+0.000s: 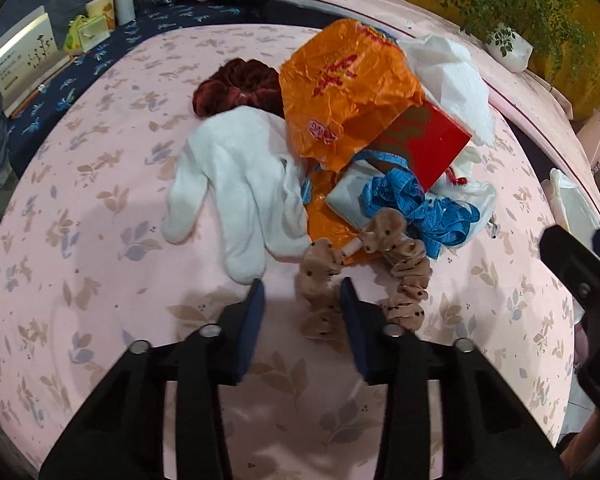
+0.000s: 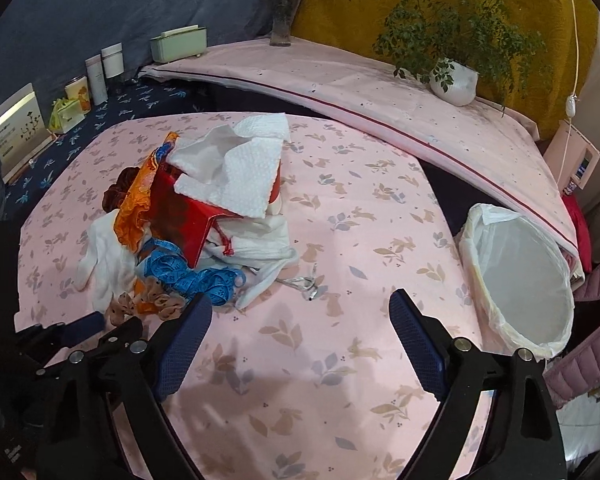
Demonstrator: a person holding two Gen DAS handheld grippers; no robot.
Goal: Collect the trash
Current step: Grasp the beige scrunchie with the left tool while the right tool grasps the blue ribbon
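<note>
Trash (image 1: 348, 92) sat heaped on the pink tablecloth (image 1: 100, 200): an orange wrapper on top, a red box (image 1: 432, 144) under it, crumpled tissue (image 1: 448, 76) behind. In the left wrist view, the left gripper (image 1: 302, 292) pointed down just short of the heap, jaws narrowed but gripping nothing, a tan scrunchie (image 1: 404, 264) lying partly between and beyond them, a white glove (image 1: 236, 184) left of the heap. In the right wrist view, the right gripper (image 2: 300, 308) hung wide and empty over bare cloth beside the heap, and the lined bin (image 2: 520, 276), well right of the heap, looked empty. By that showing, nothing was collected yet; the whole pile remained.
</note>
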